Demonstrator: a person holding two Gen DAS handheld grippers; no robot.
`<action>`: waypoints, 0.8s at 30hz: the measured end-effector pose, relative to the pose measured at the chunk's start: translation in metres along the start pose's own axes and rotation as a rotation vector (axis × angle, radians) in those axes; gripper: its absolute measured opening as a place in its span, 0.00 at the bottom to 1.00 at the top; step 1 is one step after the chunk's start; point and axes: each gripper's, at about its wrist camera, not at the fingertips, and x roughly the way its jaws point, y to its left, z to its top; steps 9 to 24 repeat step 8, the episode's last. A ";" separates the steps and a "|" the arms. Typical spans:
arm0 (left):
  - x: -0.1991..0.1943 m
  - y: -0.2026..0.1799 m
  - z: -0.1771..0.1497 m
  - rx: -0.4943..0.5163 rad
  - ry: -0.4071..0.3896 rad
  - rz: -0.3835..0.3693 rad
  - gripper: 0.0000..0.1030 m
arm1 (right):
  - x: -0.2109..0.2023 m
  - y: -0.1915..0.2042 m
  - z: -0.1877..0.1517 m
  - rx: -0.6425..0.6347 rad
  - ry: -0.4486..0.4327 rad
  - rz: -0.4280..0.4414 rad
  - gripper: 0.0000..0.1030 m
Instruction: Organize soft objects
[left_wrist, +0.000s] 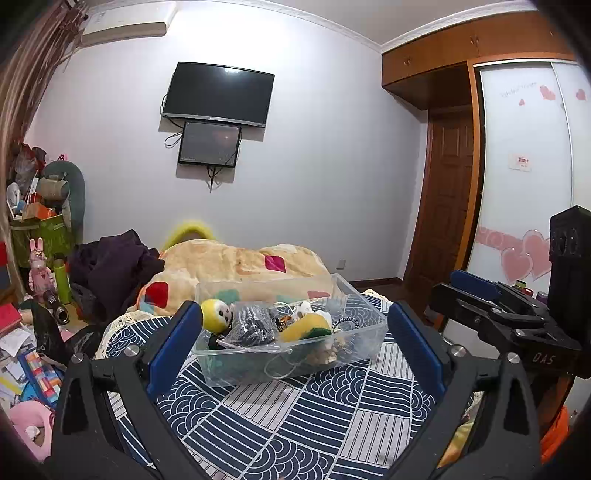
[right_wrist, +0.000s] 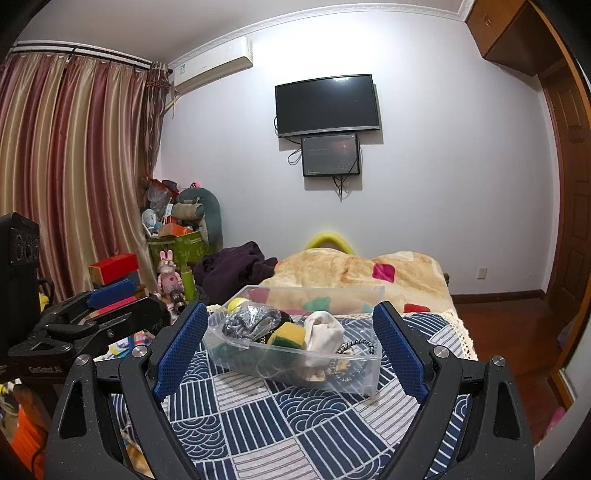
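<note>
A clear plastic bin (left_wrist: 236, 369) (right_wrist: 365, 376) sits on the blue patterned bedspread (left_wrist: 295, 417) (right_wrist: 280, 417). It holds a yellow-headed doll (left_wrist: 218, 314), a bagged dark item (left_wrist: 253, 323) (right_wrist: 247, 321), a yellow-green sponge (left_wrist: 304, 326) (right_wrist: 286, 334), a white cloth (right_wrist: 325, 330) and a beaded band (right_wrist: 354, 347). My left gripper (left_wrist: 291, 343) is open and empty, just short of the bin. My right gripper (right_wrist: 291, 350) is open and empty, also just short of the bin. Each gripper shows in the other's view (left_wrist: 480, 299) (right_wrist: 103, 306).
A beige blanket (left_wrist: 229, 266) (right_wrist: 354, 273) lies behind the bin, with dark purple clothes (left_wrist: 110, 266) (right_wrist: 232, 266) beside it. Cluttered toys and boxes (left_wrist: 40, 258) (right_wrist: 173, 251) stand left of the bed. A wardrobe (left_wrist: 524, 166) and door are to the right.
</note>
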 end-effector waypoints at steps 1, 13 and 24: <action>0.000 0.000 0.000 0.002 0.000 0.000 0.99 | 0.000 0.000 0.000 0.000 0.001 0.000 0.87; 0.001 -0.004 -0.002 0.015 0.000 0.010 0.99 | 0.002 -0.001 -0.001 0.000 0.003 0.000 0.87; 0.001 -0.004 -0.002 0.015 0.000 0.010 0.99 | 0.002 -0.001 -0.001 0.000 0.003 0.000 0.87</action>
